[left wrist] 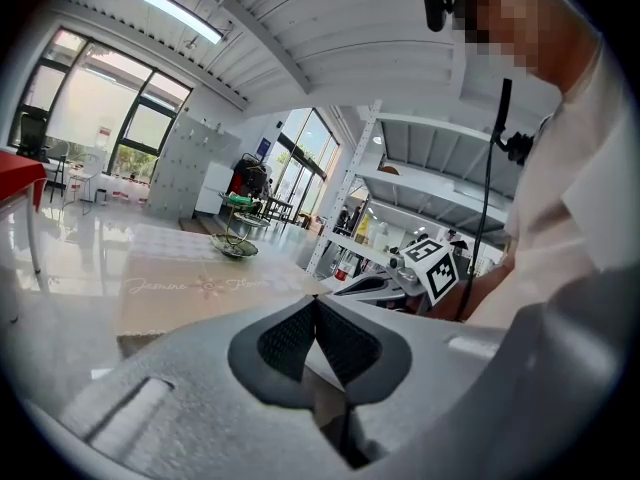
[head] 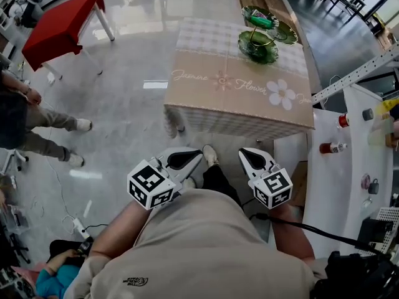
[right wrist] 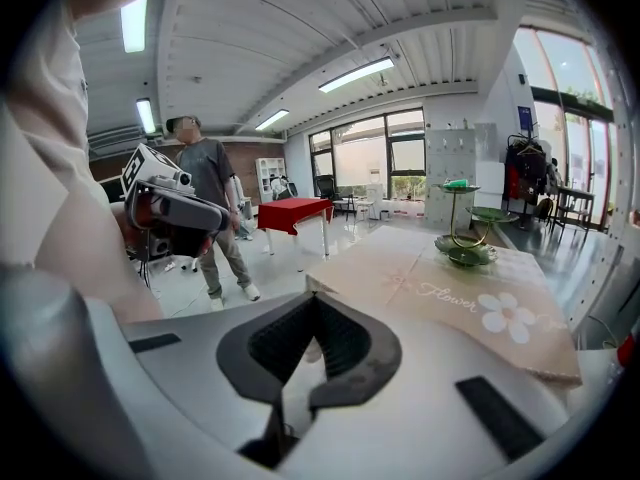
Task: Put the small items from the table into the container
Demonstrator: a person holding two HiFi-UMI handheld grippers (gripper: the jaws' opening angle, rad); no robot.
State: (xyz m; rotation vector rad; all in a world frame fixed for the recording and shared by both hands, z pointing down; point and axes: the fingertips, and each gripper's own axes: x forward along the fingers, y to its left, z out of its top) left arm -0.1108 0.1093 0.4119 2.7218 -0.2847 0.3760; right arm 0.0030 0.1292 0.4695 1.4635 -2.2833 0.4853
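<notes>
At the table's point(head: 237, 98) far end, the tiered tray point(head: 258, 45) stands upright.

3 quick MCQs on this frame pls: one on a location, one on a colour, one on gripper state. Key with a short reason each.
1. Where does the green tiered stand sit?
A) at the far end of the cloth-covered table
B) on the floor
C) on a chair

2. What colour is the small table at the head view's upper left?
A) blue
B) red
C) black

3. How do the fingers of the left gripper and right gripper stand?
A) both shut, nothing between them
B) both wide open
C) each closed on a bottle

Key:
1 A: the stand rests on the cloth near its far edge.
2 B: its top is plainly red.
3 A: each gripper view shows the tips meeting with nothing between them.
</notes>
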